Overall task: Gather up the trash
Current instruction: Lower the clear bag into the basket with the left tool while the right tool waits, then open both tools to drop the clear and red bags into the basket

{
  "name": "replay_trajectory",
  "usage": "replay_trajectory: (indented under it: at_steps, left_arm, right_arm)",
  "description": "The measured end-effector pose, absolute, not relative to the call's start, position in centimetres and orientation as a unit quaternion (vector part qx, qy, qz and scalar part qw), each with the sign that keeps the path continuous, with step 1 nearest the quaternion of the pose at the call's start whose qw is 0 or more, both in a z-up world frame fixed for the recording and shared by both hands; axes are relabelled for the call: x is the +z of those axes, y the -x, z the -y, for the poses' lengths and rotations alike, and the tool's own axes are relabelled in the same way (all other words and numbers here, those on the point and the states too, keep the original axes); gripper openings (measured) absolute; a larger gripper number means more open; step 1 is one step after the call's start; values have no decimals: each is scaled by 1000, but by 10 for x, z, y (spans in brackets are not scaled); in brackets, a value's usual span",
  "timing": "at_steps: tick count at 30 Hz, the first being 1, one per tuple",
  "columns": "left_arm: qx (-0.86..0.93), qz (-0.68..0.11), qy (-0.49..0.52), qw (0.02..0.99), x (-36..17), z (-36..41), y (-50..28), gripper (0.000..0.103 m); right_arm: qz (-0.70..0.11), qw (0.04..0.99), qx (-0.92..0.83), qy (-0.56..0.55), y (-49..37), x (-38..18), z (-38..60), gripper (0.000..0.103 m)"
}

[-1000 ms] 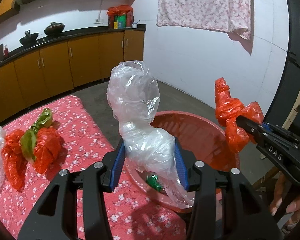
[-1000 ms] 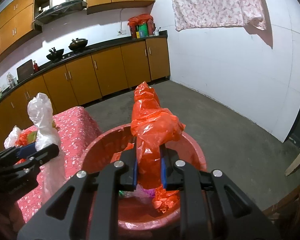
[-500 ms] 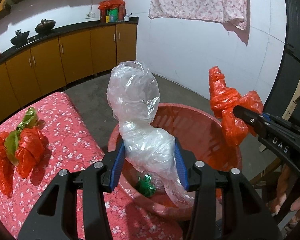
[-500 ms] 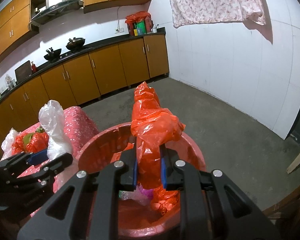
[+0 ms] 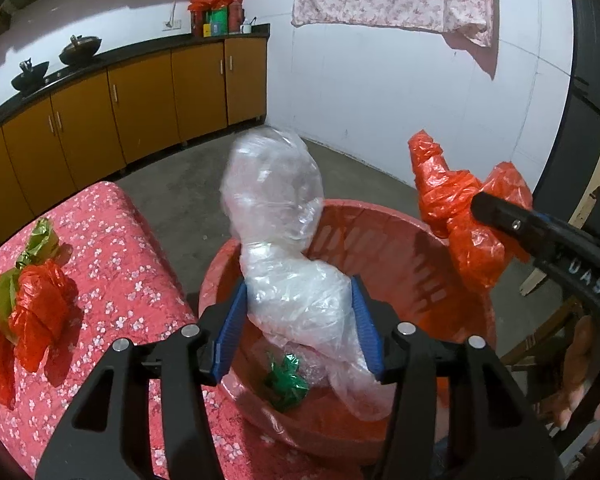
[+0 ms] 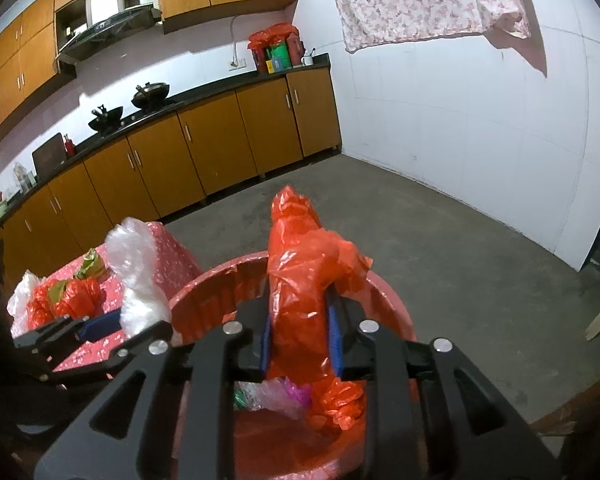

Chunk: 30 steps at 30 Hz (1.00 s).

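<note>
Room: a kitchen with orange-brown cabinets (image 6: 220, 148) along the far wall, two dark pans on the black counter, and a pink flowered cloth (image 6: 428, 0) hanging on the white wall.
Tabletop: the tabletop (image 5: 112, 264) wore a red flowered cover and stood just beside the basket, touching or almost touching its rim.
Basket: a red plastic basket (image 5: 380, 236) sat at the corner of the tabletop, slotted along its wall; inside lay a green wrapper (image 5: 286, 380), and the right wrist view showed crumpled orange, clear and pink plastic at the bottom.
Left gripper: the left gripper (image 5: 300, 324) held its blue-padded jaws closed against a clear plastic bag (image 5: 284, 240), which bulged up above the pads and trailed down into the basket.
Right gripper: the right gripper (image 6: 300, 340) had its jaws pressed tight around an orange plastic bag (image 6: 300, 272), held upright over the basket.
Left on the tabletop: a bundle of orange bags (image 5: 32, 312) with a green bag (image 5: 36, 240) twisted among them, well apart from the basket; a clear bag (image 6: 20, 292) lay beside them in the right wrist view.
</note>
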<state>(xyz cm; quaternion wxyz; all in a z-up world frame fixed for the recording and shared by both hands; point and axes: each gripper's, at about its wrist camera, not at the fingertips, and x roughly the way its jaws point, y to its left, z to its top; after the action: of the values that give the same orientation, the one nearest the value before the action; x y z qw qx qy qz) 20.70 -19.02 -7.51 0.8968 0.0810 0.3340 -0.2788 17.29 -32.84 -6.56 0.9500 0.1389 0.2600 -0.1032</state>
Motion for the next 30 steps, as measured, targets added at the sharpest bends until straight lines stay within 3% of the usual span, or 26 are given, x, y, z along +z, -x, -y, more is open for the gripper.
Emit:
replay_trajectory:
  at_steps: [10, 12, 14, 17, 22, 24, 30]
  left_arm:
    - [-263, -348, -61, 898, -80, 177, -210, 59]
    - [-254, -346, -57, 901, -78, 171, -210, 59]
    - [-244, -345, -50, 905, -76, 162, -209, 60]
    - [-225, -342, -37, 912, -72, 145, -206, 65]
    - [-192, -330, -30, 924, -67, 110, -196, 68]
    - [-169, -325, -31, 930, -66, 91, -189, 74]
    - [-99, -317, -19, 943, -66, 26, -175, 77]
  right_arm:
    - [-262, 948, -109, -142, -171, -71, 326, 47]
    - [-260, 949, -114, -140, -169, -72, 326, 55]
    - [-254, 950, -126, -130, -167, -70, 324, 73]
    - [-244, 953, -136, -116, -163, -67, 318, 89]
    - [-238, 960, -120, -86, -165, -64, 294, 95]
    - [-233, 963, -110, -75, -167, -62, 281, 96]
    - [-236, 967, -62, -78, -180, -60, 239, 96]
